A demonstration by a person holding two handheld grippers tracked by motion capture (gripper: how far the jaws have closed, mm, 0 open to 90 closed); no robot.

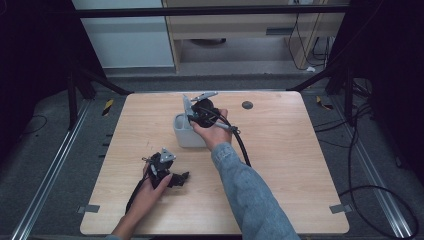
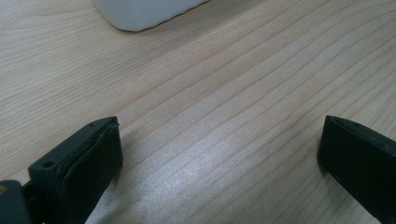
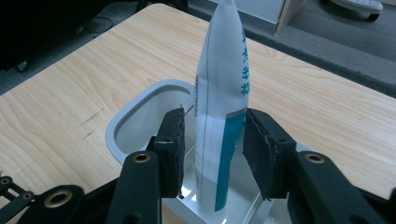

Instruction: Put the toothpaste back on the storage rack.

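Forearms enter from the near edge of the wooden desk. Nearest, the left gripper lies low on the desk in the person's left hand, its jaws spread wide with only bare wood between them. Farther out, the right gripper hovers over a white rectangular holder near the desk's middle. A white and teal tube stands upright in that holder, between the right gripper's pads; narrow gaps show on both sides, so the tube is released. Beyond, a small dark disc sits near the far edge.
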